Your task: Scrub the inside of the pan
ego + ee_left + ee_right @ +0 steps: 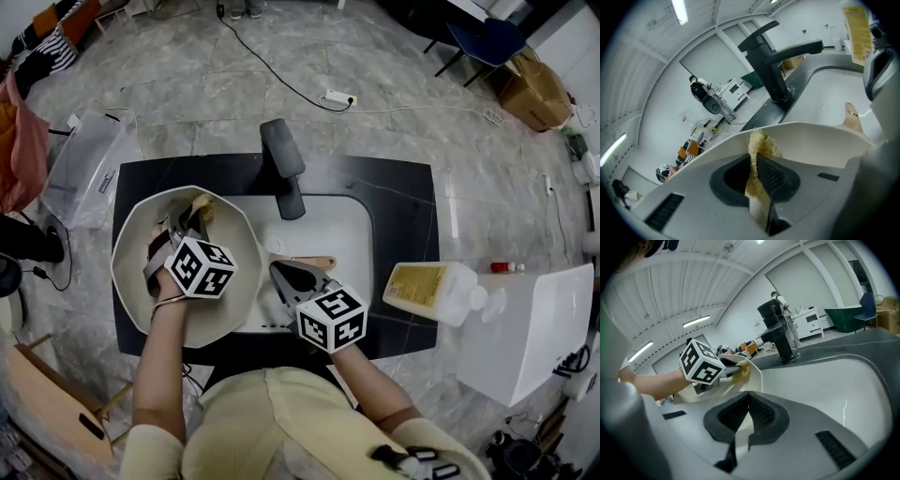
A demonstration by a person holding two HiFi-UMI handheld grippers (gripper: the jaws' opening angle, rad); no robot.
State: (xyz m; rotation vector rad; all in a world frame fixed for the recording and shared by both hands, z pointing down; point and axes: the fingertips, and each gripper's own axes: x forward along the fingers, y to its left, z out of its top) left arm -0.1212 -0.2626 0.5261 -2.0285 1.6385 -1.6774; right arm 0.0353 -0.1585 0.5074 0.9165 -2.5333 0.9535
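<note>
A cream pan [155, 272] rests tilted over the left end of the white sink [349, 234]; its wooden handle [315, 262] points right. My left gripper [187, 218] reaches inside the pan and is shut on a yellow fibrous scrubber [202, 207], whose tuft [760, 142] sticks out beyond the jaws against the pan's inner wall [820, 140]. My right gripper [278, 272] is shut on the pan's right rim beside the handle; the thin cream rim [740, 420] runs between its pads. In the right gripper view the scrubber [742, 370] presses against the pan [754, 378].
A black faucet [284, 169] stands behind the sink on the black counter [403, 202]. A jug of yellow liquid [433, 291] lies at the counter's right end, beside a white cabinet [530, 328]. A clear bin [89, 164] stands left of the counter.
</note>
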